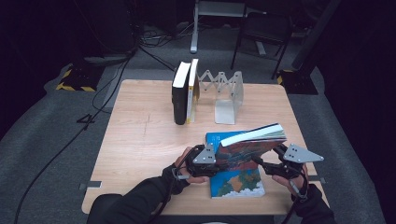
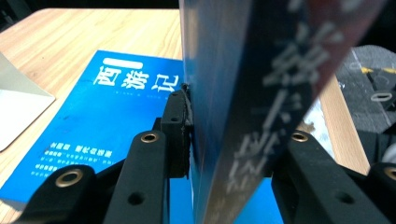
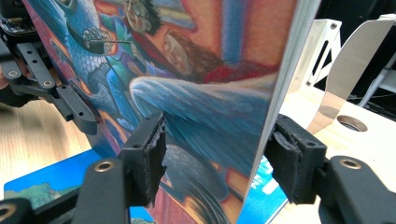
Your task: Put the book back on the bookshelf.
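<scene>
My left fingers [image 2: 187, 126] clamp the painted book's [image 1: 250, 144] spine; right fingers [image 3: 219, 158] straddle its page edge. Left gripper view reads the blue book [image 2: 107, 126] underneath. Bare tabletop [image 1: 140, 135] left.

Bare table [image 1: 140, 135] lay open to your left; ahead, upright books [image 1: 184, 91] and bookend [image 1: 229, 98] blocked the way.
</scene>
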Motion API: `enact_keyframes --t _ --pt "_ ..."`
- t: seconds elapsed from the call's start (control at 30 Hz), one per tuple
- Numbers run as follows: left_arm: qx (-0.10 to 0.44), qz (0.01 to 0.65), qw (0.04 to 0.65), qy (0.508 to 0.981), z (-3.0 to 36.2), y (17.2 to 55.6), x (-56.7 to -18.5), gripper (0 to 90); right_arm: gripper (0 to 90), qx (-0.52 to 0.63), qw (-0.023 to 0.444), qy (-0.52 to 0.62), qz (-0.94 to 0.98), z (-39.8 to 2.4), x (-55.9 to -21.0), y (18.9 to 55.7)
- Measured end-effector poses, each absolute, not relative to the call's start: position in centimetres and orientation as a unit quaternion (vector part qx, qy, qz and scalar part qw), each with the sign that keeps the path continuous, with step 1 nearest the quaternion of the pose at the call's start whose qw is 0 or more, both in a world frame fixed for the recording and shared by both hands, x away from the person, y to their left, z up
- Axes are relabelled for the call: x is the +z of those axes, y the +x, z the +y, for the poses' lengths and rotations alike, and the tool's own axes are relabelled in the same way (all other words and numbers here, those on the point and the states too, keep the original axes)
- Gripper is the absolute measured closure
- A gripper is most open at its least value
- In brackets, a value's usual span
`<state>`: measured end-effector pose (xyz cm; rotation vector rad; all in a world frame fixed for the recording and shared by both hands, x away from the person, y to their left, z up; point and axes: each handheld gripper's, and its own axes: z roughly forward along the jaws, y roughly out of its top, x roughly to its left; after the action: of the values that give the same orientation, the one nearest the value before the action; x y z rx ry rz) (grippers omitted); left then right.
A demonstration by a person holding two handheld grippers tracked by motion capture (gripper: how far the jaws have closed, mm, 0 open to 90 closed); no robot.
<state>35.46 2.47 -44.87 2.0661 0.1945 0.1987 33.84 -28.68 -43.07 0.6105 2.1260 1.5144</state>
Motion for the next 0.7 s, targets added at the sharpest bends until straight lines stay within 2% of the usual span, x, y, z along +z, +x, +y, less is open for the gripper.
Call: enact_keyframes --t 0.23,0.7 --pt "0.077 0.090 0.540 0.833 2.1 35.9 -44.4 68.4 42.4 0.546 0.234 0.225 0.772 -28.6 -43.1 33.8" --pt "0.110 0.076 0.579 0.804 2.0 35.6 -42.8 70.3 43.3 0.546 0.234 0.228 0.771 -28.6 -43.1 33.8"
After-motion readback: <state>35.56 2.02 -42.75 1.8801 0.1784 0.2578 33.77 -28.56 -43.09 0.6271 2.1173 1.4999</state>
